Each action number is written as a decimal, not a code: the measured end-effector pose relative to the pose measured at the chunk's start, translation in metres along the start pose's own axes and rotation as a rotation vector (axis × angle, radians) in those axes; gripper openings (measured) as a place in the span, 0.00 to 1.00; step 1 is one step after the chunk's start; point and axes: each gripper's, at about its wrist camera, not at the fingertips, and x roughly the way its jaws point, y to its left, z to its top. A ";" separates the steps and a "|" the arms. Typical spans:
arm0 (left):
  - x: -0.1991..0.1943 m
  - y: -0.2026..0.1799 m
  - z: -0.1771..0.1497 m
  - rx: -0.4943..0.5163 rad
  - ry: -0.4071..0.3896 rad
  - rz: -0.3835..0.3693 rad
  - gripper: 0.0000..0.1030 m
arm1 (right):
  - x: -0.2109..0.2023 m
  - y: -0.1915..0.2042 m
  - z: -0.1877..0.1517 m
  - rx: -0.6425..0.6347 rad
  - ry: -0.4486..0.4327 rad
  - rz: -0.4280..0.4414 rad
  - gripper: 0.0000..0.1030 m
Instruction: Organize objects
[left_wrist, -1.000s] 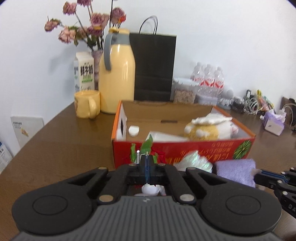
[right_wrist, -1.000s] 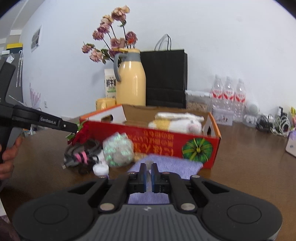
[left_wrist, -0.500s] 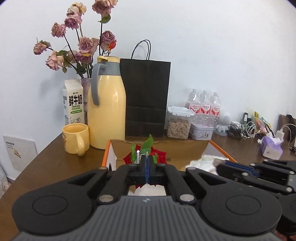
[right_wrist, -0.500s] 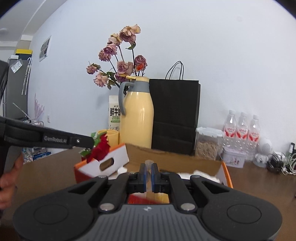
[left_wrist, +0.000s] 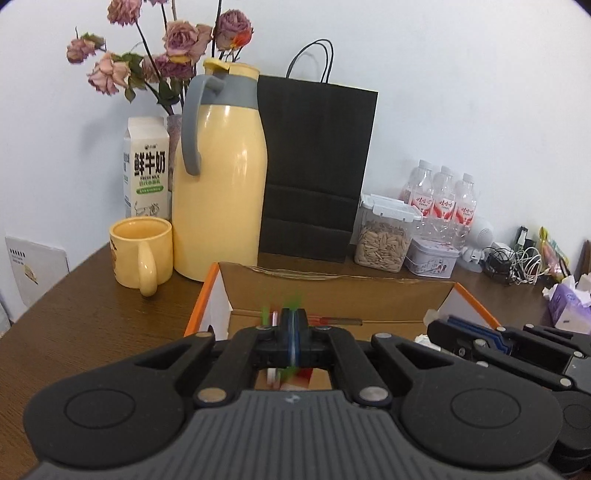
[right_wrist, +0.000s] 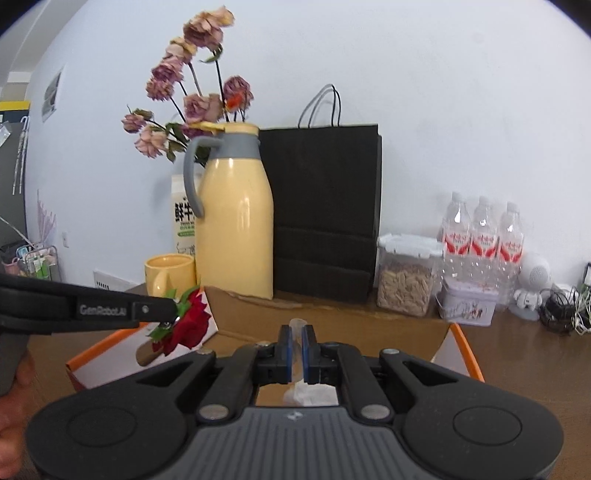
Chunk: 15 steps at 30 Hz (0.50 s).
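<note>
Rose (right_wrist: 190, 325), red and artificial, hangs clamped in the left gripper (right_wrist: 173, 314) over the cardboard box (right_wrist: 458, 338) (lifted off the table within the last second). From the left wrist, the right gripper (left_wrist: 434, 326) reaches over the box too, jaws pinching something clear, so both drops look imminent.

Bright even light, glare streak on the yellow jug (left_wrist: 242, 155), fisheye-bowed edges, dark corners, blurred foreground.

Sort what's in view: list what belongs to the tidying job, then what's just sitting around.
In the job: red rose held by left gripper; clear wrapped item in right gripper; orange cardboard box.

Lying about: yellow jug, mug, milk carton, black bag, water bottles.
</note>
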 end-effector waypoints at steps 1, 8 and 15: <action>-0.002 -0.001 -0.001 0.008 -0.013 0.013 0.04 | -0.001 0.000 -0.002 0.002 0.009 0.002 0.11; -0.017 -0.004 -0.003 0.047 -0.083 0.094 0.95 | -0.015 -0.005 -0.007 0.021 0.005 -0.043 0.88; -0.027 -0.008 -0.004 0.059 -0.107 0.099 1.00 | -0.019 -0.010 -0.004 0.044 -0.002 -0.060 1.00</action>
